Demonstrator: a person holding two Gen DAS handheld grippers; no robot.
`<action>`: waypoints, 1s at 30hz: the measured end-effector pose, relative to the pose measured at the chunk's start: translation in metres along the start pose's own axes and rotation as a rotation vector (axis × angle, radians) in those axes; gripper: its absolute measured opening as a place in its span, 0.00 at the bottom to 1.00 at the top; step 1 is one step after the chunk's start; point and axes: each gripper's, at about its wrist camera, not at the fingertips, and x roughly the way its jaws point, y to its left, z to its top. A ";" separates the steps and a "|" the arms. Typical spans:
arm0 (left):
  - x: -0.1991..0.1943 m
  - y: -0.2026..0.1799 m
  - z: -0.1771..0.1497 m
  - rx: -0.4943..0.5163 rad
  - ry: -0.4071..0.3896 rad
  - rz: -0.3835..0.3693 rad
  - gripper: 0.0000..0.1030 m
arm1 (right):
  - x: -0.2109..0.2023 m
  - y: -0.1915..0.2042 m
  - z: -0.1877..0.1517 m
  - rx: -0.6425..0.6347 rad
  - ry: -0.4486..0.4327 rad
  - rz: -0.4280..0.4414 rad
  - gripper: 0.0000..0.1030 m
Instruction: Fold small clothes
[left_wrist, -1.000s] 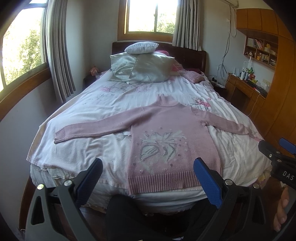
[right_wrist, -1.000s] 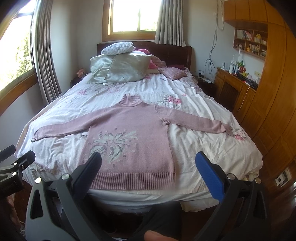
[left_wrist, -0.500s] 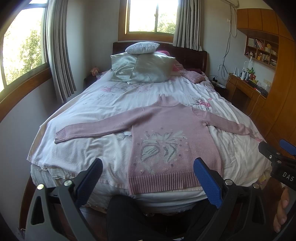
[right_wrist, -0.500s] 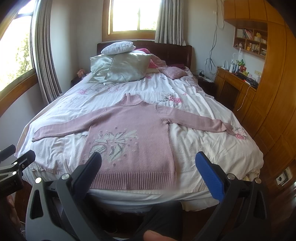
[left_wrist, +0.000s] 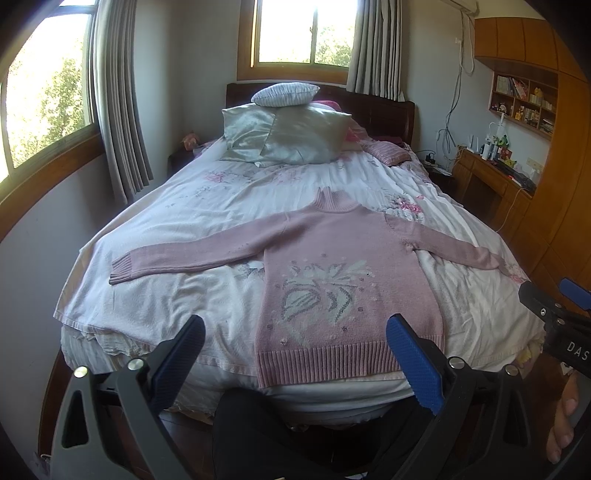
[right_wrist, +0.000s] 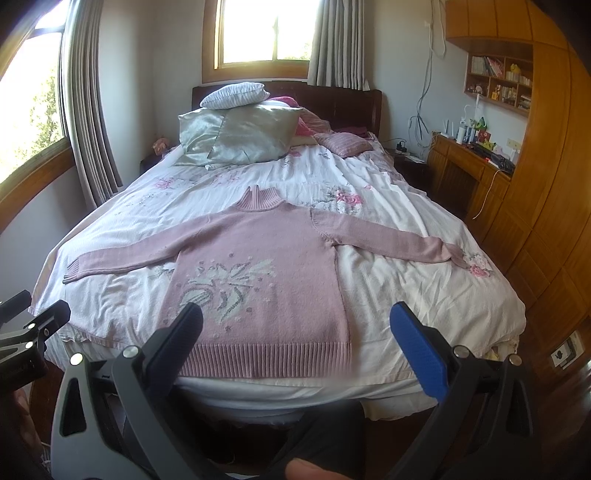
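A pink knit sweater (left_wrist: 343, 273) (right_wrist: 258, 266) with a pale flower pattern lies flat and face up on the bed, both sleeves stretched out sideways, its ribbed hem at the near edge. My left gripper (left_wrist: 295, 354) hovers open in front of the foot of the bed, nothing between its blue pads. My right gripper (right_wrist: 295, 347) is likewise open and empty, just short of the hem. In the left wrist view the right gripper (left_wrist: 554, 314) shows at the right edge; in the right wrist view the left gripper (right_wrist: 33, 332) shows at the left edge.
The bed (left_wrist: 207, 206) has a white flowered cover, with silver pillows (left_wrist: 288, 136) and a small striped cushion (left_wrist: 284, 94) at the headboard. A wooden desk and cupboards (right_wrist: 491, 184) line the right wall. Curtained windows stand left and behind. Dark-clad legs (left_wrist: 258, 424) show below.
Both grippers have edged slightly toward the bed; the sweater lies as before and both stay open.
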 end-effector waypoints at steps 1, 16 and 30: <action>0.001 0.001 0.000 -0.001 0.001 0.000 0.96 | 0.000 0.000 0.000 0.000 0.002 0.002 0.98; 0.010 0.008 -0.003 -0.007 0.013 0.002 0.96 | 0.005 -0.003 -0.002 -0.001 0.015 0.003 0.98; 0.093 0.023 -0.010 -0.114 0.111 -0.319 0.96 | 0.072 -0.020 -0.001 -0.023 0.058 -0.018 0.98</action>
